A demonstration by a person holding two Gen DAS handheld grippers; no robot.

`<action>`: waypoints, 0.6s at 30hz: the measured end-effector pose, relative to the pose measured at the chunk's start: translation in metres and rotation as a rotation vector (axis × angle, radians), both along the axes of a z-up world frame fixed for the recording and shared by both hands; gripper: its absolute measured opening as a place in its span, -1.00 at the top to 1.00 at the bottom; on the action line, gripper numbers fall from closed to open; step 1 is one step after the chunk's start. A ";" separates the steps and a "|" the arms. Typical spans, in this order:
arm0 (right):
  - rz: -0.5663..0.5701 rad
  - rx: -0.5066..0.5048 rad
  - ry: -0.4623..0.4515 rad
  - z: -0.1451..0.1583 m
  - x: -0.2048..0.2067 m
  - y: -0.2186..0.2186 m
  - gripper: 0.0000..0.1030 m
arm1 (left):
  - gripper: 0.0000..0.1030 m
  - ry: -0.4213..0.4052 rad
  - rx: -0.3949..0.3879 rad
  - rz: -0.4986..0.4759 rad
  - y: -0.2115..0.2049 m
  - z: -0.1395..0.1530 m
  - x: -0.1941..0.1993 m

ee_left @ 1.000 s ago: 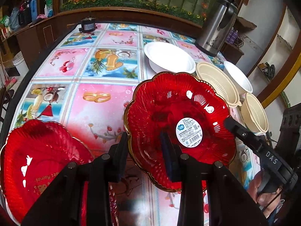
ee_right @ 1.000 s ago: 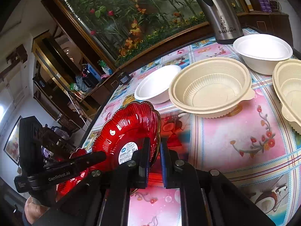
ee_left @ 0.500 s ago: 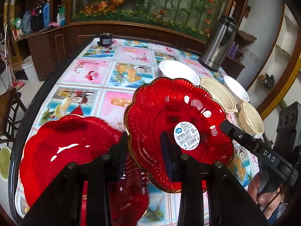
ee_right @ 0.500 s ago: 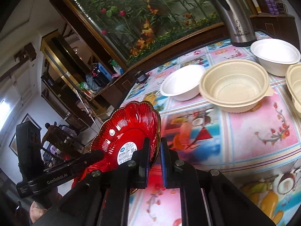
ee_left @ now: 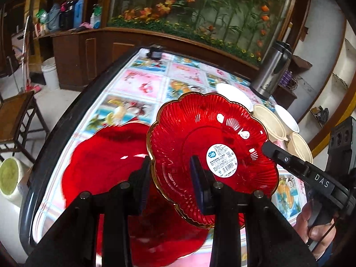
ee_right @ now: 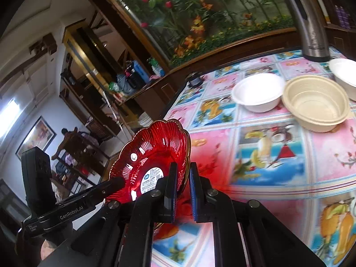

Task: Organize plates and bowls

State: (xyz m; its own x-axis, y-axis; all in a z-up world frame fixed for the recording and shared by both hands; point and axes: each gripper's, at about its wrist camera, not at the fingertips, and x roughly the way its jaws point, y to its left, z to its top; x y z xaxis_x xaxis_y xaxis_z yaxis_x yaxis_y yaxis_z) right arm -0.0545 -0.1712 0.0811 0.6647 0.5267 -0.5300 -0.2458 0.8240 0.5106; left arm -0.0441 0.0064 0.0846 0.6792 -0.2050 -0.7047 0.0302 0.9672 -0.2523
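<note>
Red scalloped glass plate with a gold rim and a white barcode sticker (ee_left: pixel 213 155) hangs in the air above the surface (ee_left: pixel 142 84), tilted, held from two sides. The left tool (ee_left: pixel 170 178) is clamped on its near rim, one pad outside the rim and one inside the dish. The right tool (ee_right: pixel 182 187) is pinched on the opposite rim, its pads almost together with the thin edge between them; in the left wrist view it reaches in from the right and meets the plate's edge. Beneath the lifted plate a second red glass plate (ee_left: pixel 106 164) lies flat on the picture-patterned cloth near the surface's dark edge. Farther along stand a white round bowl (ee_right: pixel 258 91) and, just beside it, a beige ribbed plastic bowl (ee_right: pixel 316 102); another white bowl (ee_right: pixel 344 75) sits behind that, near a steel thermos jug (ee_right: pixel 309 22).
</note>
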 end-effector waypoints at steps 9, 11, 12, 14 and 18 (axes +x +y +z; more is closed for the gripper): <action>0.087 -0.060 0.045 -0.019 -0.003 0.052 0.81 | 0.40 0.053 -0.018 0.074 0.041 -0.027 -0.016; 0.104 -0.078 0.052 -0.023 -0.004 0.062 0.81 | 0.40 0.069 -0.022 0.086 0.048 -0.033 -0.018; 0.111 -0.089 0.055 -0.025 -0.004 0.067 0.81 | 0.40 0.075 -0.026 0.091 0.050 -0.035 -0.019; 0.123 -0.121 0.062 -0.029 -0.004 0.076 0.81 | 0.40 0.083 -0.026 0.101 0.055 -0.040 -0.021; 0.141 -0.165 0.075 -0.035 -0.005 0.088 0.80 | 0.40 0.095 -0.015 0.113 0.059 -0.044 -0.020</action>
